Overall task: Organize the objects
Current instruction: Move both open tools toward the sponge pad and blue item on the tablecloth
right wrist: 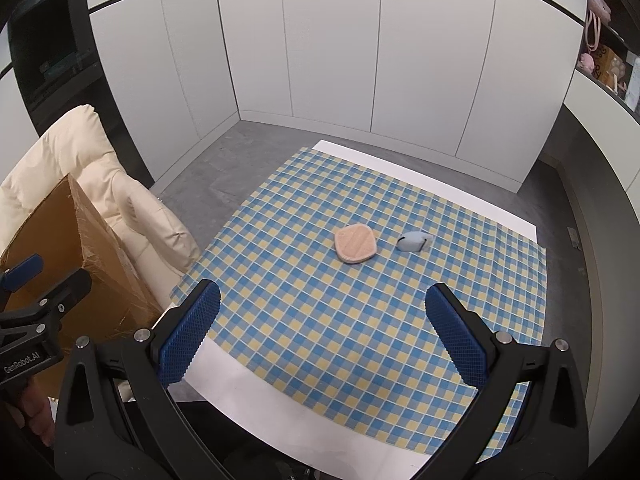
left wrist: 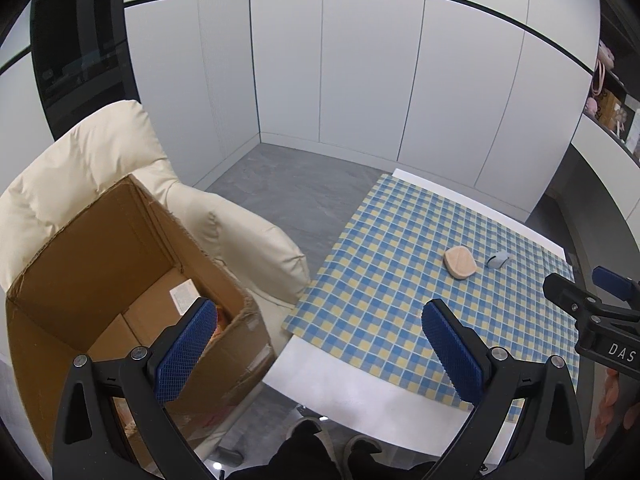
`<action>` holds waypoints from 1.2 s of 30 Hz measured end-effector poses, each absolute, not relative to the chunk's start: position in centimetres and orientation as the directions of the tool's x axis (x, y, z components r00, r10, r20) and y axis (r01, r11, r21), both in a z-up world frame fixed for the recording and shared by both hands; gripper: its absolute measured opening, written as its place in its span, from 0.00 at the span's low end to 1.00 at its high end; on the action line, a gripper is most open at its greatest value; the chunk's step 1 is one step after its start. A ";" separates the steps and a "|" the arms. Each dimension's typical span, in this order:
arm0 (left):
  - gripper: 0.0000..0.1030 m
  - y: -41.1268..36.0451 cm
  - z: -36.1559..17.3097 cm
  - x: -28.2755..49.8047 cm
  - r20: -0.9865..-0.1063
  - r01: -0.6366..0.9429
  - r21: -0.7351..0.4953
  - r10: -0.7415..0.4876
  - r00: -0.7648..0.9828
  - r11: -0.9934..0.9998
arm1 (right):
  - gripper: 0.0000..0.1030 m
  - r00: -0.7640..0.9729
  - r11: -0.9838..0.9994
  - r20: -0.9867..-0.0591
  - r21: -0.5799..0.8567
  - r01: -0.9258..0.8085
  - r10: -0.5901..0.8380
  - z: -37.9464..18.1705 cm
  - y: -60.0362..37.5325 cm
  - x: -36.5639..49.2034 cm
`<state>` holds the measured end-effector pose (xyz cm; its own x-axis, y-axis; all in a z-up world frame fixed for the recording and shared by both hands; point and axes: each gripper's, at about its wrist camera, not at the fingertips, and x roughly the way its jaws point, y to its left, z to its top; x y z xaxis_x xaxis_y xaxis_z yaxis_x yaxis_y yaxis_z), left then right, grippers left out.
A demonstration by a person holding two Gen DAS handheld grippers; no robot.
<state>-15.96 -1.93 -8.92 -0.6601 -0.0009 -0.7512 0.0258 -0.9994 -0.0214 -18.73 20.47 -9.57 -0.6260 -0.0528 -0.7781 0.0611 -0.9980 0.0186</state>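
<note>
A flat peach pad (right wrist: 356,245) and a small pale blue object (right wrist: 413,241) lie side by side on the blue-and-yellow checked cloth (right wrist: 360,320); both also show in the left wrist view, the peach pad (left wrist: 461,262) and the blue object (left wrist: 497,259). An open cardboard box (left wrist: 120,280) stands on the cream armchair (left wrist: 80,152) left of the table. My left gripper (left wrist: 320,344) is open and empty, above the gap between box and table. My right gripper (right wrist: 324,332) is open and empty, above the cloth's near part.
The white table (right wrist: 248,396) carries the cloth. Grey floor (left wrist: 288,184) and white cabinet doors (right wrist: 320,60) lie beyond. Shelves with pink items (right wrist: 600,56) are at the right. The box (right wrist: 60,248) holds something orange at its bottom (left wrist: 221,324).
</note>
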 end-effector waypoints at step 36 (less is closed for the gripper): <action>0.99 5.9 -9.1 -16.5 -0.762 -0.098 -0.031 0.088 -0.642 -0.995 | 1.00 -0.613 -0.999 -0.789 -0.002 -0.044 0.028 -9.9 28.3 -16.0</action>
<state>-16.51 5.87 -9.13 -0.6419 0.0876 -0.7618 -0.0985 -0.9946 -0.0313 -16.04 28.28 -9.94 -0.6132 0.0285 -0.7894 -0.0442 -0.9990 -0.0017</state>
